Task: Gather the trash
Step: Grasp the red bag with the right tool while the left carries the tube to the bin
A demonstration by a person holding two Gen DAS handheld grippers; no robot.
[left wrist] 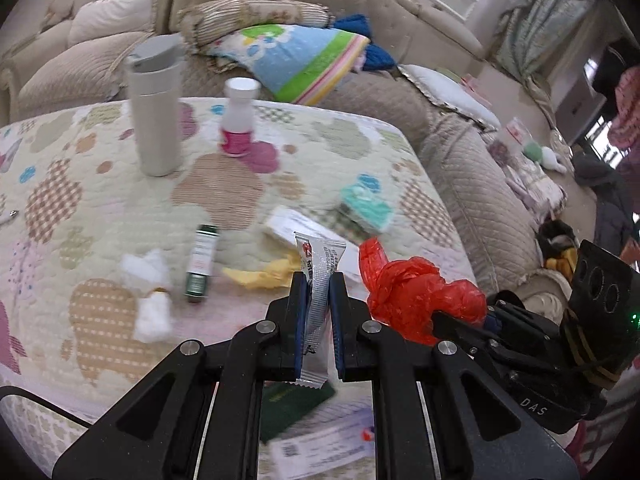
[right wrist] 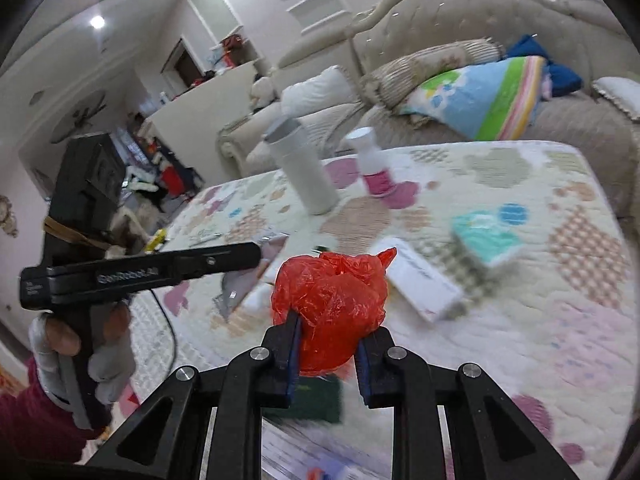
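Big quilted desk (left wrist: 360, 136) spread out below, clutter across it. Up off the cloth near its right edge: crumpled red plastic bag (right wrist: 332, 308), clamped in the right tongs (right wrist: 328, 356), bulging out over both pads. Looks feather-light, soft, slick — best pinched deep through the bunched knot, not a loose flap. Smaller now: silver sachet (left wrist: 320, 300), upright, clamped flat between the left tongs (left wrist: 320, 308). Thin, limp, probably slippery; mid-body hold seems right. Still lying near the front edge: white tissue wad (left wrist: 150, 296), yellow scrap (left wrist: 260, 274).
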